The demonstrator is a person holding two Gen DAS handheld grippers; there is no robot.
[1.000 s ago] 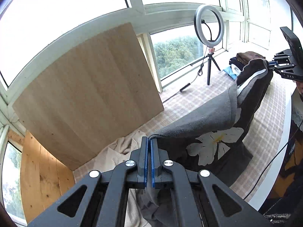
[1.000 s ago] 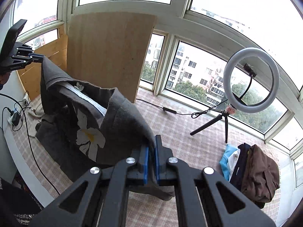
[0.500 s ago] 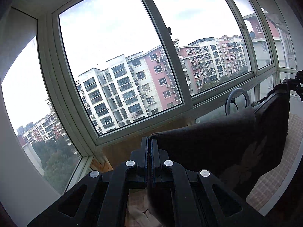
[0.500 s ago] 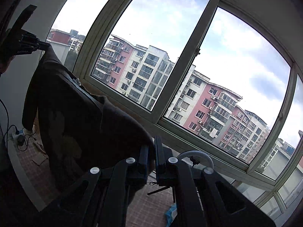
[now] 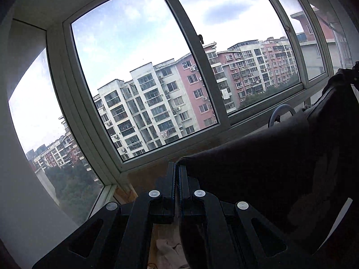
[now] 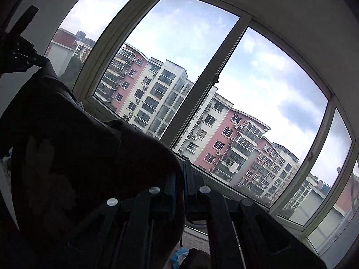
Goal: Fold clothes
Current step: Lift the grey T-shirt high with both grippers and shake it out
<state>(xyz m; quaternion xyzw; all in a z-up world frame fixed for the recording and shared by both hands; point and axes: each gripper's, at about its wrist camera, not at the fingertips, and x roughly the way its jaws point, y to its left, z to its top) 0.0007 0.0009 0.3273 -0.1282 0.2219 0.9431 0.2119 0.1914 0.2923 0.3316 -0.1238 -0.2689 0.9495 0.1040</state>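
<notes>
A dark grey garment (image 5: 269,168) hangs stretched between my two grippers, held high in front of the windows. My left gripper (image 5: 177,168) is shut on one top corner of it, and the cloth runs right toward the other gripper at the frame's right edge. In the right wrist view my right gripper (image 6: 180,170) is shut on the opposite corner of the garment (image 6: 78,145), which drapes left up to the left gripper's black frame. A faint flower print shows dimly on the cloth.
Large windows (image 5: 139,78) fill both views, with apartment blocks outside. A ring light (image 5: 281,114) peeks over the garment's edge. A pale cloth (image 5: 166,253) lies low below the left gripper. A blue item (image 6: 179,254) lies on the checked surface below.
Both grippers rose sharply with the garment and tilted up, so the mat and wooden board dropped out of view and windows fill the frames. Over the last half second little moved.
</notes>
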